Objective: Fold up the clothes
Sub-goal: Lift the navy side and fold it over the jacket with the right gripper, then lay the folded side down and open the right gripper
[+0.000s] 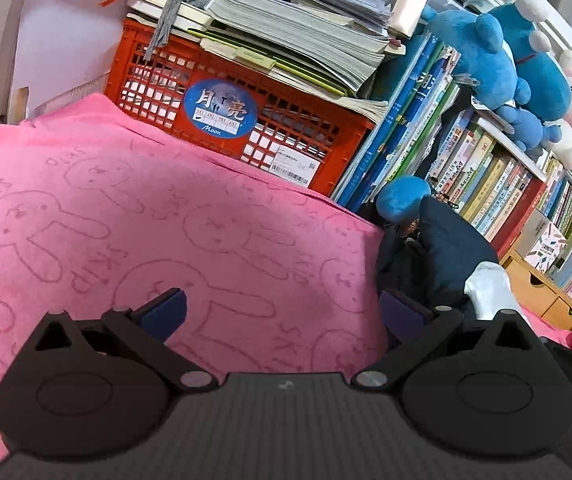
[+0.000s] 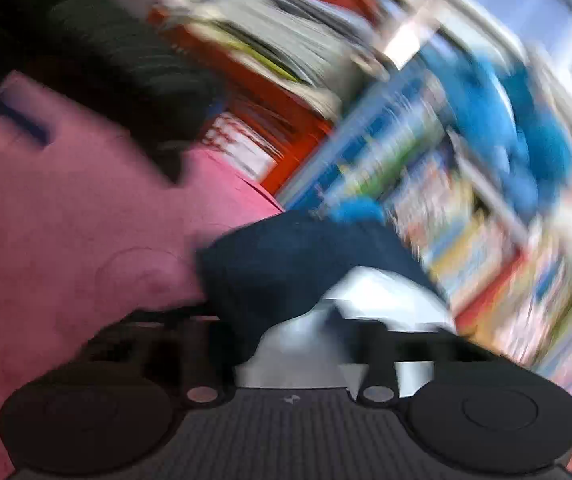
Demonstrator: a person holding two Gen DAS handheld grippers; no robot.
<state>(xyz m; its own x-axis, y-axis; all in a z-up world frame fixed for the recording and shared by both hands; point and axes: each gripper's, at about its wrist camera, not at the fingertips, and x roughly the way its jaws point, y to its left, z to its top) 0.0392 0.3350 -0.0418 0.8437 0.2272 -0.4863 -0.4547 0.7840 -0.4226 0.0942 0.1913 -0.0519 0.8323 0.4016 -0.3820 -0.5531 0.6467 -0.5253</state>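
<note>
A dark navy garment with a white part (image 1: 438, 256) lies bunched at the right edge of a pink bunny-print towel (image 1: 166, 216) that covers the work surface. My left gripper (image 1: 282, 308) is open and empty, hovering over the towel with the garment just right of its right finger. In the blurred right wrist view, my right gripper (image 2: 286, 332) is shut on the navy and white garment (image 2: 306, 256), which bulges up between the fingers. The pink towel (image 2: 66, 220) lies to its left. A dark blurred shape at upper left may be the other gripper (image 2: 126, 72).
A red plastic crate (image 1: 222, 108) topped with stacked papers stands behind the towel. Rows of books (image 1: 486, 168) and blue plush toys (image 1: 502, 60) fill shelves on the right. A small wooden drawer box (image 1: 542, 292) sits at far right.
</note>
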